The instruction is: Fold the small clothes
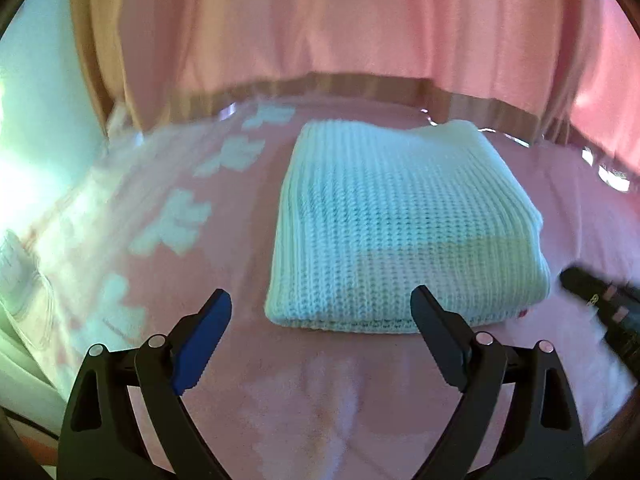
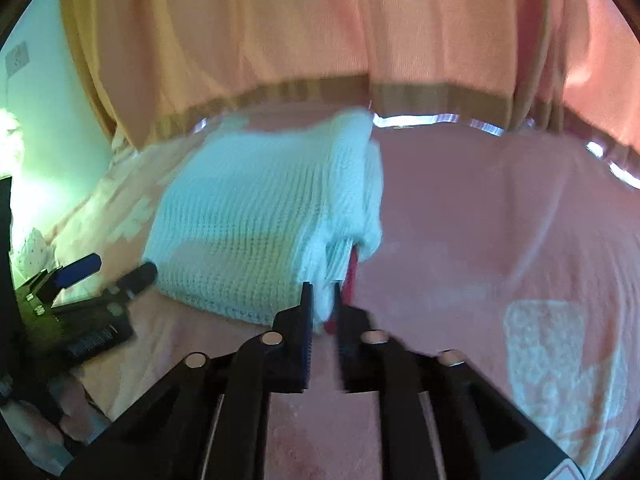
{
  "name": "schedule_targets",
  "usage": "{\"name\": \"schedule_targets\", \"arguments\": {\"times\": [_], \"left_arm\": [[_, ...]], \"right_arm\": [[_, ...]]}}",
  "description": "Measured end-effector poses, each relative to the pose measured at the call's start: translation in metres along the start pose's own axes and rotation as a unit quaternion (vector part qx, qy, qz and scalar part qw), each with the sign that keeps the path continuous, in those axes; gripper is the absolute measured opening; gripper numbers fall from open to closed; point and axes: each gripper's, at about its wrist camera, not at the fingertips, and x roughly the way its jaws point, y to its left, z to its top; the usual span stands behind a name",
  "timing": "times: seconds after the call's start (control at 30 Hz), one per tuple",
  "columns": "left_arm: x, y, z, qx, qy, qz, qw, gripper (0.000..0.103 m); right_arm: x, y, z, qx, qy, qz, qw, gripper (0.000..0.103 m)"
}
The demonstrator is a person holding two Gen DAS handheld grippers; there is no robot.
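A white ribbed knit garment (image 1: 400, 224) lies folded into a rectangle on the pink bedspread (image 1: 320, 392). My left gripper (image 1: 322, 312) is open and empty, just in front of the garment's near edge. In the right wrist view the garment (image 2: 248, 220) sits left of centre, with stacked layers and a red bit showing at its right side. My right gripper (image 2: 322, 300) is nearly shut, pinching the near right corner of the garment. It shows blurred at the right edge of the left wrist view (image 1: 600, 300). The left gripper shows at the left of the right wrist view (image 2: 108, 272).
Pink curtains (image 1: 320, 20) hang behind the bed with a brown hem band. White patterned patches (image 1: 176, 220) mark the bedspread on the left, and another patch (image 2: 560, 360) lies at the right. A pale wall (image 2: 32, 120) stands at the far left.
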Motion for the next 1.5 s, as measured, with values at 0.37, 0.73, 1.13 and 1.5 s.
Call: {"name": "schedule_targets", "arguments": {"times": [0.37,0.73,1.13,1.5], "left_arm": [[0.049,0.033,-0.002,-0.136,0.107,-0.144,0.9743,0.018],[0.046,0.038,-0.02,-0.081,0.122,-0.089,0.9852,0.005],[0.043,0.006,0.004,-0.038,0.079,-0.063,0.9942,0.009],[-0.016,-0.013,-0.006,0.029,-0.013,-0.022,0.9993,0.067]], "right_arm": [[0.03,0.002,0.012,0.029,0.011,0.056,0.998,0.011],[0.022,0.007,-0.005,-0.028,0.032,0.007,0.999,0.016],[0.043,0.016,0.0,-0.058,0.034,-0.033,0.997,0.015],[-0.031,0.011,0.013,-0.027,-0.048,-0.043,0.998,0.019]]}}
